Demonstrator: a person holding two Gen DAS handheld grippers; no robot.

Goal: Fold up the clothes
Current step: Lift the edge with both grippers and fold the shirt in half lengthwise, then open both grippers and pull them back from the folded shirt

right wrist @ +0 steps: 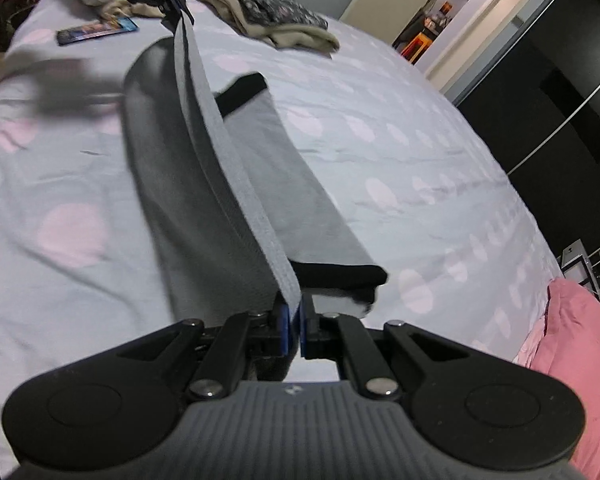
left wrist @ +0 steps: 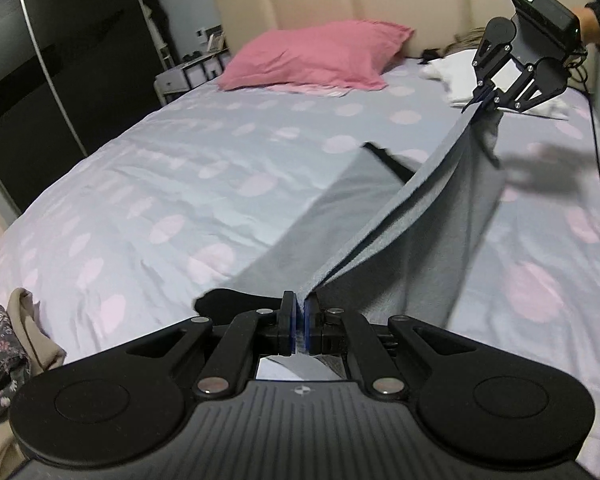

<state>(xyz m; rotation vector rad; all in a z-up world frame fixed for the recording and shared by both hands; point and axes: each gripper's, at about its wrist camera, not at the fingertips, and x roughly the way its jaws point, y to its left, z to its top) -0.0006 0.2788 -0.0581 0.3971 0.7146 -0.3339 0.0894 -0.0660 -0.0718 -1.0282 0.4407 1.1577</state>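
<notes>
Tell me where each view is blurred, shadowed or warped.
Left wrist view: the fisheye bows the purple dotted bedsheet; a smeared shadow lies right of the hanging grey fabric garment. Right wrist view: the garment is motion-blurred, with a soft shadow left of it and dark corners.

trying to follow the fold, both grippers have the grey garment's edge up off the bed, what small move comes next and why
Probably carry the taut edge sideways and lower it: left gripper and right gripper each pinch the grey garment, which hangs doubled above the bed.
</notes>
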